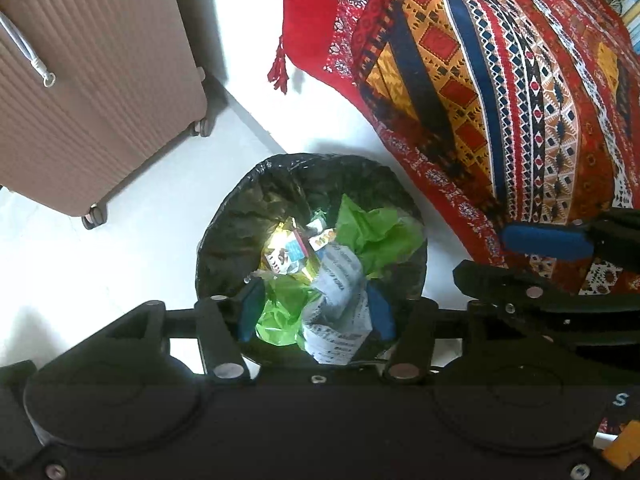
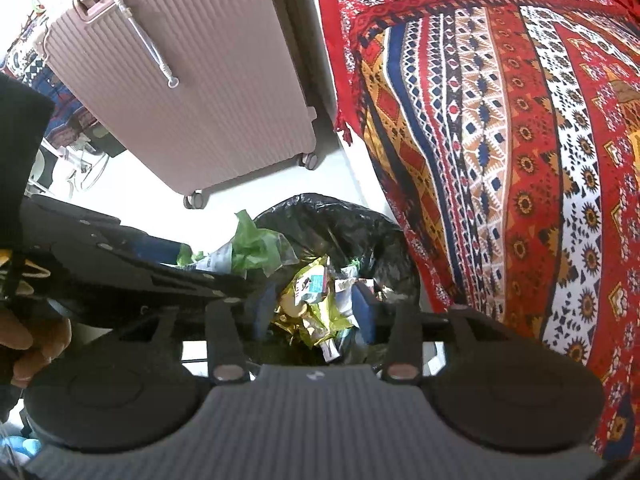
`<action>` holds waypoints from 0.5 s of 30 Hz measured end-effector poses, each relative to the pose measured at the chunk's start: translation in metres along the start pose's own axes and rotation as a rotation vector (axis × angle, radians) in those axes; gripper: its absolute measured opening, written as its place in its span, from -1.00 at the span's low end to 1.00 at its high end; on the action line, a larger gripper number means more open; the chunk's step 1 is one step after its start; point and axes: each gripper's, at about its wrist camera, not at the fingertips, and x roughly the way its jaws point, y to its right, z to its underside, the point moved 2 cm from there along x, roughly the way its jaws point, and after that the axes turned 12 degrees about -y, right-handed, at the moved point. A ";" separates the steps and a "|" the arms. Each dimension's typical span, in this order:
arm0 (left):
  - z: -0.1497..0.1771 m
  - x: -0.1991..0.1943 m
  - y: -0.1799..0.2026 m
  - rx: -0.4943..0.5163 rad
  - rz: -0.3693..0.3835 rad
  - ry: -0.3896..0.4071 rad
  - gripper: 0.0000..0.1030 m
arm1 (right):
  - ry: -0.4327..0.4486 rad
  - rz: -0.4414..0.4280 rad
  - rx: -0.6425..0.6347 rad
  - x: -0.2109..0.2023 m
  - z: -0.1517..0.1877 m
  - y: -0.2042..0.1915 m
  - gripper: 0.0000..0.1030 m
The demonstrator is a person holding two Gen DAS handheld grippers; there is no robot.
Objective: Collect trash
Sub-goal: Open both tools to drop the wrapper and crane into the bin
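Basically: trash bin (image 1: pixel 312 200), black-lined, sits on the white floor (image 1: pixel 120 248) with green plastic (image 1: pixel 372 236), printed paper (image 1: pixel 340 304) and foil wrappers (image 2: pixel 316 300) inside. Patterned red cloth (image 1: pixel 500 92) hangs just right of it; ribbed suitcase (image 1: pixel 92 80) stands far left. Left gripper (image 1: pixel 316 312) hovers over the bin, fingers apart, paper between them, unpinched. Right gripper (image 2: pixel 316 312) likewise parted above the wrappers, holding nothing.

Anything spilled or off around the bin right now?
Nothing stands out. The trash sits inside the black-lined bin: green plastic, printed paper, snack wrappers. No litter shows on the white floor around it. The suitcase stands upright.
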 end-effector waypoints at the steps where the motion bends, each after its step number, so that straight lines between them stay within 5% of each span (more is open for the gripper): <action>1: -0.001 -0.001 0.000 0.001 -0.001 0.002 0.09 | 0.004 -0.002 0.004 -0.001 0.000 0.001 0.21; 15: -0.002 -0.022 0.007 0.006 -0.009 0.054 0.37 | 0.055 -0.012 0.052 -0.024 0.000 0.013 0.30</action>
